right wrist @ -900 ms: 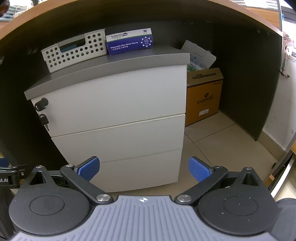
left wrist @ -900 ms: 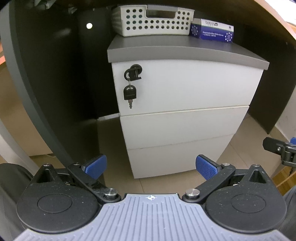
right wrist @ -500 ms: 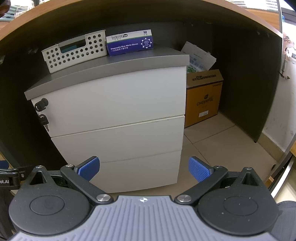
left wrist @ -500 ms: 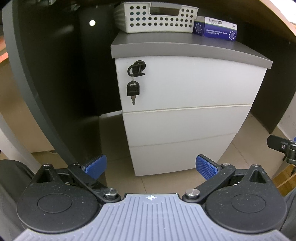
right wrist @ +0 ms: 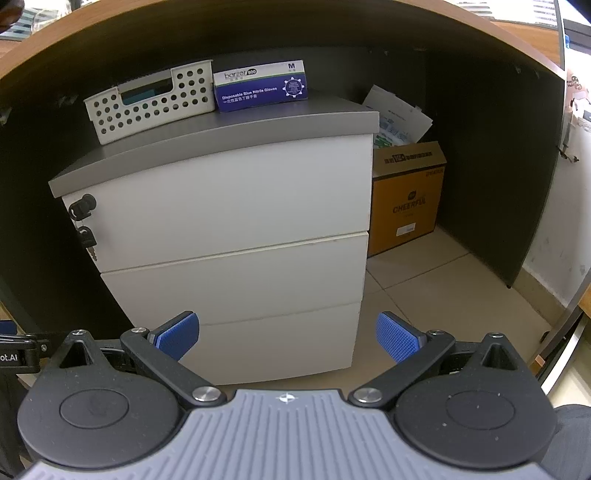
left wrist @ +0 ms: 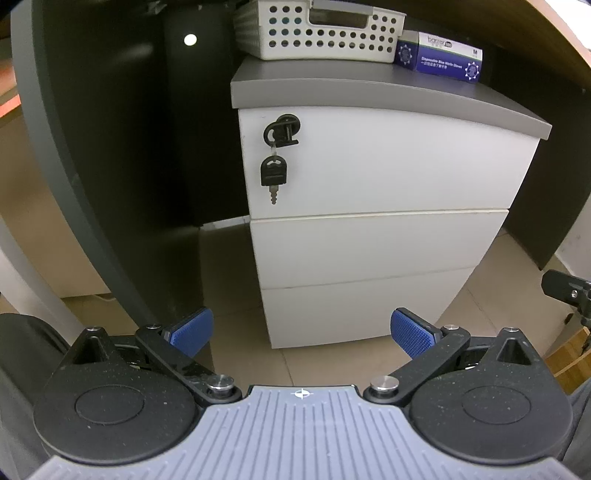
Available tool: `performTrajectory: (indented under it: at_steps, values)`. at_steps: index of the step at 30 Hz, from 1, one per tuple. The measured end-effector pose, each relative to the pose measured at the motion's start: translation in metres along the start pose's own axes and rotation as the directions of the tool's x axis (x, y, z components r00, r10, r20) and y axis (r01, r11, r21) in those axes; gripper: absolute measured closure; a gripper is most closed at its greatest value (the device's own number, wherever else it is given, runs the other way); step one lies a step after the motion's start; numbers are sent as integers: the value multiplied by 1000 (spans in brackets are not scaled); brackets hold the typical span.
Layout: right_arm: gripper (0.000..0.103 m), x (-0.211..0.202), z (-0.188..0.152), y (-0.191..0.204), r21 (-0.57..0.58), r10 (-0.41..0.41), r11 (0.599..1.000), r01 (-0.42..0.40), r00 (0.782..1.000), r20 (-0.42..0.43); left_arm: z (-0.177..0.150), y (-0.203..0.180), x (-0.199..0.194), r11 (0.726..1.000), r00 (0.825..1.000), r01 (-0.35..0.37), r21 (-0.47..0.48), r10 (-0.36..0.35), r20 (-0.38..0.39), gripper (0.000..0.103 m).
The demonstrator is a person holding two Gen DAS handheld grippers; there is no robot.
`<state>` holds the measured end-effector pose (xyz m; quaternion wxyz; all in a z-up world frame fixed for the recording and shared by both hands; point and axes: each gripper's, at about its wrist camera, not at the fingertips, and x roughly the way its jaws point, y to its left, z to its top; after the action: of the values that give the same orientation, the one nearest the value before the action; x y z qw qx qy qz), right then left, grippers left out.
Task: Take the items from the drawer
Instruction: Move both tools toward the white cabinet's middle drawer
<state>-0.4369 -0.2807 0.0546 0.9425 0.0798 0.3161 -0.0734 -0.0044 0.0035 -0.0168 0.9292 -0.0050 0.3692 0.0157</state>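
A white three-drawer cabinet (left wrist: 384, 177) with a grey top stands under a desk; all three drawers are shut. It also shows in the right wrist view (right wrist: 236, 221). A black key (left wrist: 273, 173) hangs from the lock (left wrist: 282, 125) at the top drawer's upper left. My left gripper (left wrist: 301, 330) is open and empty, a short way in front of the cabinet's lower drawers. My right gripper (right wrist: 288, 334) is open and empty, also in front of the cabinet. The drawer contents are hidden.
A white perforated basket (left wrist: 317, 31) and a blue glove box (left wrist: 439, 55) sit on the cabinet top. An orange cardboard box (right wrist: 406, 199) stands on the tiled floor right of the cabinet. Dark desk panels close in both sides. The brown desk top (right wrist: 258, 22) hangs overhead.
My left gripper has moved closer to the cabinet and tilted down, so the lock and key sit nearer the middle of its view. The right gripper has barely moved.
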Motion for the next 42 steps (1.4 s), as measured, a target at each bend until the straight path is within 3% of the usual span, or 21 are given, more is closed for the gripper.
performTrajectory:
  at_steps: [32, 42]
  values:
    - [0, 17, 16, -23, -59, -22, 998, 25, 998, 58, 15, 22, 23, 1000, 1000, 21, -16, -21, 13, 0]
    - [0, 63, 28, -44, -183, 37, 983, -30, 999, 35, 29, 35, 52, 1000, 998, -5, 26, 4, 69, 0]
